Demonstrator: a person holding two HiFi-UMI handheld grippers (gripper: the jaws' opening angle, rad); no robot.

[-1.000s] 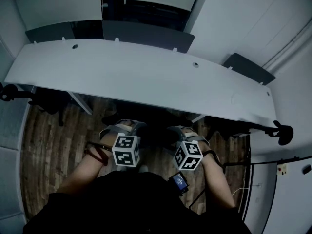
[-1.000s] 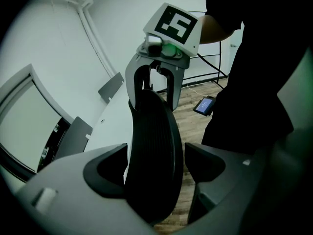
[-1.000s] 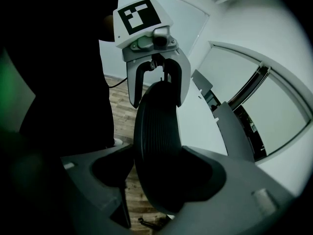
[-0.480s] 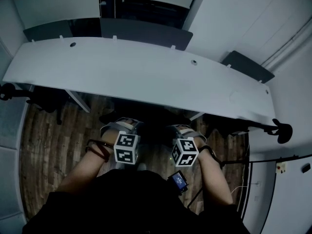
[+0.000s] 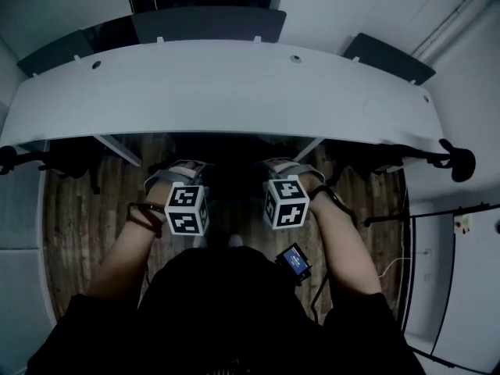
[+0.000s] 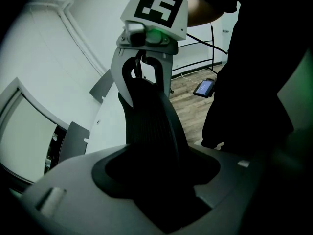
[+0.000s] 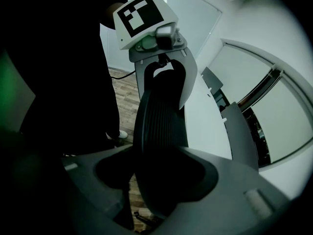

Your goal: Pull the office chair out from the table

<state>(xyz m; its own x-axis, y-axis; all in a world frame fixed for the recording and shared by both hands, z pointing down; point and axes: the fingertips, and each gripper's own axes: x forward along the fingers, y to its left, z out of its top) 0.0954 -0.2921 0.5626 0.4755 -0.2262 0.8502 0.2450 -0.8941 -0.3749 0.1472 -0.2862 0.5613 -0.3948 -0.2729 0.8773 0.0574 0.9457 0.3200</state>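
Note:
The black office chair is tucked under the white desk (image 5: 234, 92), and its ribbed back (image 6: 151, 126) runs between my two grippers. My left gripper (image 6: 156, 180) straddles the top edge of that back. Its jaws have just been closing and the back fills the gap between them. My right gripper (image 7: 156, 180) holds the same chair back (image 7: 161, 126) further along, its jaws also just closed in on it. In the head view the left gripper (image 5: 173, 172) and right gripper (image 5: 287, 167) sit side by side just before the desk's front edge, over the dark chair (image 5: 230, 174).
Dark partition panels (image 5: 207, 23) stand behind the desk. Black arm-like stands jut out at the left (image 5: 8, 160) and right (image 5: 457, 162) ends. Wood flooring (image 5: 78, 209) lies below. A small lit device (image 5: 294, 260) hangs at the person's waist, with cables (image 5: 391, 268) to the right.
In the head view both marker cubes now sit higher and nearer the desk's front edge, and the whole view has shifted so the desk lies further up the frame.

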